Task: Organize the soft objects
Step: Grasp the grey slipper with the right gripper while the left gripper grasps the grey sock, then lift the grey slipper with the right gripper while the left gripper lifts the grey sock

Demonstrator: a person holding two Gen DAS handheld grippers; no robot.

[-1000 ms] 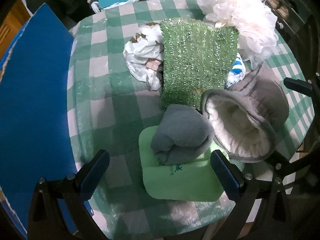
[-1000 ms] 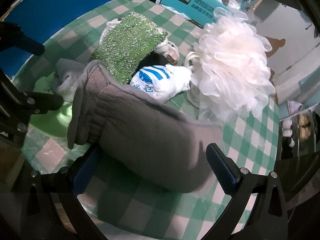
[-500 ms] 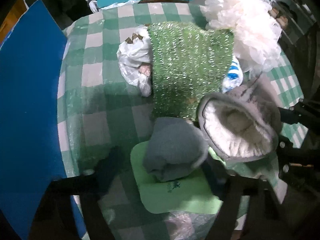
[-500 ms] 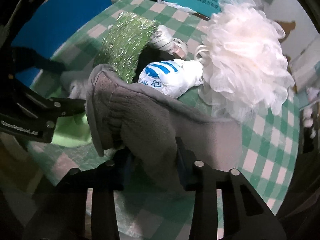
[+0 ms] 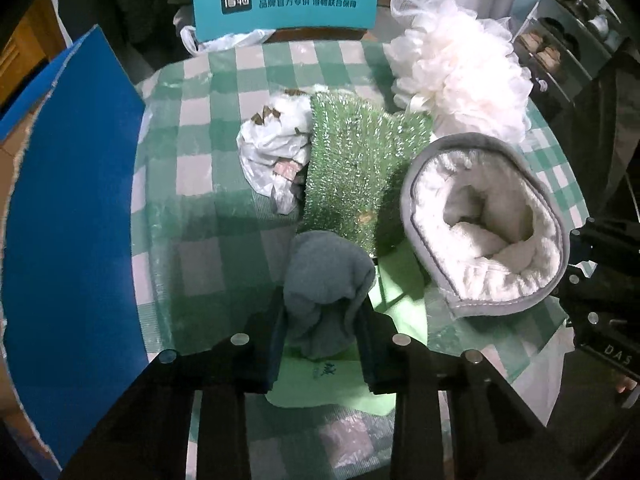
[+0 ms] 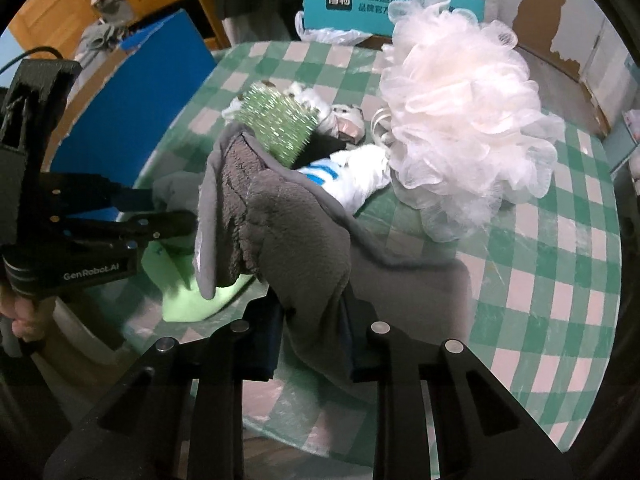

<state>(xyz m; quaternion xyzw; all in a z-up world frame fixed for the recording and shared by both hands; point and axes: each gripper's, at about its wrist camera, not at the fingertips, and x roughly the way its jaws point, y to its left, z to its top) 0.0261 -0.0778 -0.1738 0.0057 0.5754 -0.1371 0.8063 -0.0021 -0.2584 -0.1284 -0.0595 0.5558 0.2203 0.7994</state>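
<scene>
A rolled grey cloth point(image 5: 324, 292) lies on a light green pad point(image 5: 332, 384). My left gripper point(image 5: 322, 340) is closing on the cloth, and both pads press its sides. Right of it stands a grey slipper point(image 5: 484, 232) with white fleece lining, its mouth tipped up. My right gripper point(image 6: 312, 344) is shut on that slipper point(image 6: 304, 240), pinching its grey outer fabric, so the front of the slipper is lifted off the table. A green glittery scrubbing cloth point(image 5: 352, 168) lies behind both.
A white bath pouf point(image 6: 460, 136) sits at the back right of the green checked table point(image 6: 552, 264). A white plastic bag point(image 5: 276, 148) and a blue-striped white bundle point(image 6: 348, 172) lie mid-table. A blue board point(image 5: 68, 220) stands left, a teal box point(image 5: 284, 0) behind.
Both grippers went from wide open to closed: the left around the grey cloth, the right on the slipper. The slipper has tipped upward and its mouth has opened toward the left camera.
</scene>
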